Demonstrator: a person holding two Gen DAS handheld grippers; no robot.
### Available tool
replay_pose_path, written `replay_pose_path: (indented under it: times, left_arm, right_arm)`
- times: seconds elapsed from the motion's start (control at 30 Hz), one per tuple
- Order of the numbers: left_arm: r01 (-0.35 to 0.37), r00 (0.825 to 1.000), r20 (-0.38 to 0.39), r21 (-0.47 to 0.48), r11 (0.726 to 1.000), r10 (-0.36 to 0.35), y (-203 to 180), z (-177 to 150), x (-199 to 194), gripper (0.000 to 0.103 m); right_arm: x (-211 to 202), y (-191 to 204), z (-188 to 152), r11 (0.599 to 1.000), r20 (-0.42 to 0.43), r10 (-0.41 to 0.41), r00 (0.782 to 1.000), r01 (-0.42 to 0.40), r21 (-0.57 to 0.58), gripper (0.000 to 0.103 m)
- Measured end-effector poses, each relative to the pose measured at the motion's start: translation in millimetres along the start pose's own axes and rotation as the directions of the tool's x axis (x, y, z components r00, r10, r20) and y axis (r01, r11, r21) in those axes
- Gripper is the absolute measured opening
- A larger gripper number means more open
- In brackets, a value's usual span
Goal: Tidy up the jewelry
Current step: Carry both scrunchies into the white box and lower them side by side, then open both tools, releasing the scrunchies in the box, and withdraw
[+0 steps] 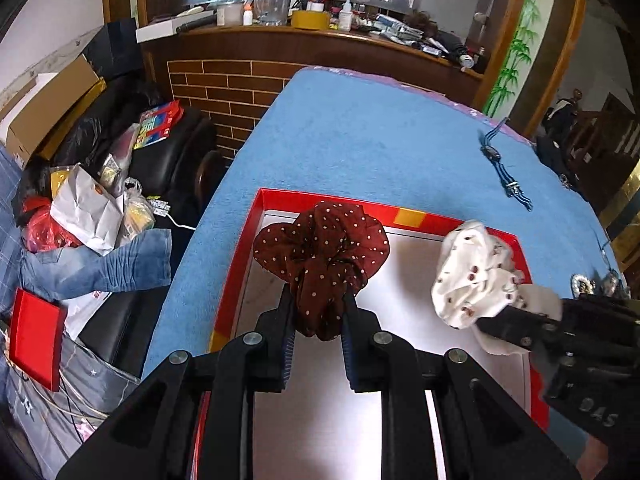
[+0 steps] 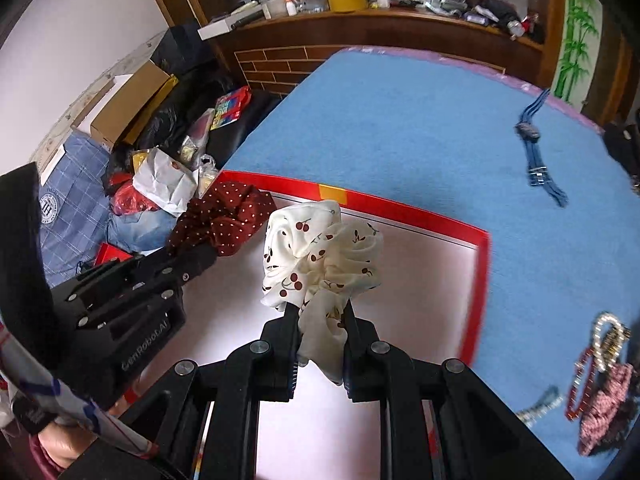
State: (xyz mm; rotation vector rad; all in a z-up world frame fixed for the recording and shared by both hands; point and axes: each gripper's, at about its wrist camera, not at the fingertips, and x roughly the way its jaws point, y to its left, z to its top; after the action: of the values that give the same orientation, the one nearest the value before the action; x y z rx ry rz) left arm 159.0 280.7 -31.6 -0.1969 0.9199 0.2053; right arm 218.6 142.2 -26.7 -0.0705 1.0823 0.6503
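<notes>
My left gripper (image 1: 318, 308) is shut on a dark red polka-dot scrunchie (image 1: 320, 252) and holds it over the red-rimmed box (image 1: 236, 280) with a white floor. My right gripper (image 2: 320, 312) is shut on a cream cherry-print scrunchie (image 2: 320, 256) over the same box (image 2: 476, 292), to the right of the left one. Each gripper shows in the other's view: the right gripper (image 1: 500, 320) with the cream scrunchie (image 1: 476, 272), the left gripper (image 2: 188, 256) with the red scrunchie (image 2: 224, 220).
A blue strap with a clasp (image 1: 500, 164) lies on the blue cloth (image 1: 360, 140) far right. Bead necklaces and a pink scrunchie (image 2: 600, 392) lie at the near right. A cluttered sofa (image 1: 120, 168) stands left of the table, a wooden counter (image 1: 320, 36) behind.
</notes>
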Motion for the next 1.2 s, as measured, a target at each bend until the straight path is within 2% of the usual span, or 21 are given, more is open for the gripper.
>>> replay_pose_path:
  times: [0.4, 0.5, 0.6, 0.67, 0.7, 0.93, 1.2]
  left_arm:
    - [-0.002, 0.999, -0.034, -0.024, 1.000, 0.001, 9, 7, 25, 0.020]
    - [-0.006, 1.000, -0.028, -0.026, 1.000, 0.005, 10, 8, 24, 0.028]
    - [-0.003, 1.000, -0.022, -0.031, 1.000, 0.003, 12, 9, 21, 0.032]
    - [-0.001, 1.000, -0.013, -0.033, 0.999, 0.001, 11, 10, 19, 0.036]
    - [-0.002, 1.000, -0.009, -0.030, 1.000, 0.002, 11, 10, 17, 0.036]
    - [0.003, 1.000, 0.012, -0.031, 1.000, -0.003, 8, 12, 4, 0.037]
    - [0.003, 0.999, 0.047, -0.024, 1.000, -0.001, 2, 9, -21, 0.037]
  right_arm:
    - [40, -10, 18, 0.998, -0.044, 0.013, 0.999, -0.011, 0.063, 0.022]
    - [44, -14, 19, 0.997, -0.044, 0.019, 0.999, -0.015, 0.079, 0.025]
    - [44, -18, 19, 0.996, -0.053, 0.028, 0.998, -0.024, 0.087, 0.035]
    - [41, -21, 18, 0.994, -0.050, 0.053, 0.997, -0.048, 0.099, 0.046]
    - [39, -22, 18, 0.994, -0.044, 0.055, 0.998, -0.050, 0.100, 0.048]
    - [22, -23, 15, 0.992, -0.015, 0.068, 0.998, -0.066, 0.103, 0.052]
    - [-2, -33, 5, 0.989, 0.022, 0.083, 0.996, -0.086, 0.120, 0.053]
